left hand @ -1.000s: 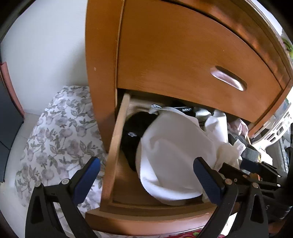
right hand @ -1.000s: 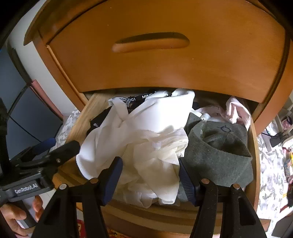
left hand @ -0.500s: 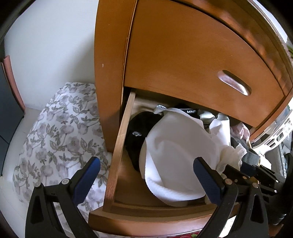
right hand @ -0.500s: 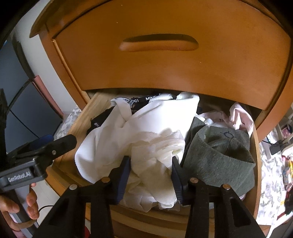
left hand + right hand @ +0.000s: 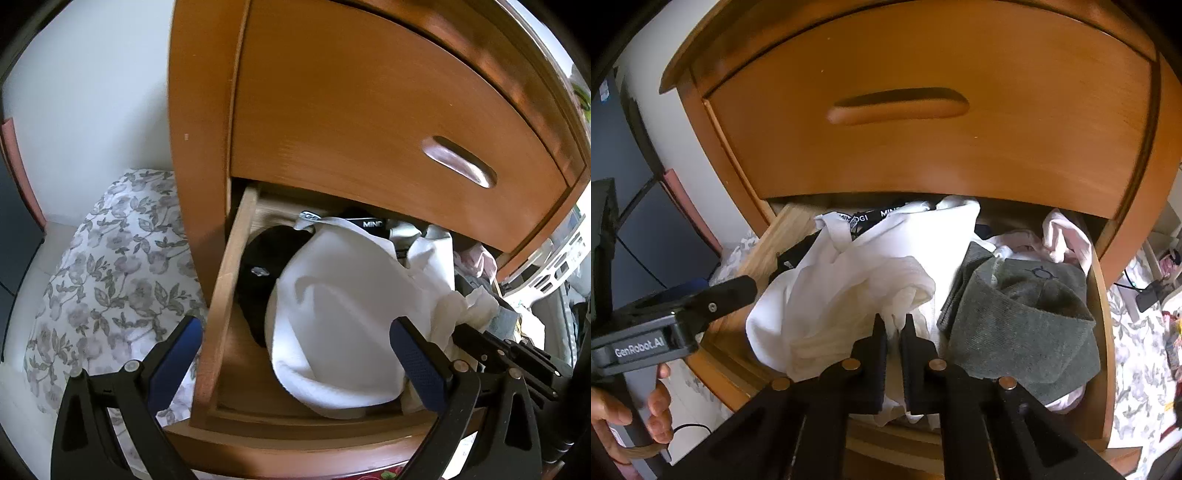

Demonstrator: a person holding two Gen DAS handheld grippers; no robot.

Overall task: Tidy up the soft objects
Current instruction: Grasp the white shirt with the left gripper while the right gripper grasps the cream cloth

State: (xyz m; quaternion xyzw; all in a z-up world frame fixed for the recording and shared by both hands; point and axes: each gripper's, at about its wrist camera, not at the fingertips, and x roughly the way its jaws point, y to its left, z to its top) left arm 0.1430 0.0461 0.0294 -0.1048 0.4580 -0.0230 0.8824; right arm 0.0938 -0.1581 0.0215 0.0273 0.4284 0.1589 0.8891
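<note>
The right gripper pinches the white cloth near the drawer's front edge; the left gripper gapes wide. Sorting seems barely begun.

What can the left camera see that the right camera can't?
Only the left wrist view shows the flowery bedspread beside the dresser, and its own left claw wide open, holding nothing. Only the right wrist view shows the gray knit garment, the pink cloth at the back, and the right claw pinched shut on the white fabric. Both views show the open drawer, that white fabric, a black item under it, and the closed drawer above with its handle.
</note>
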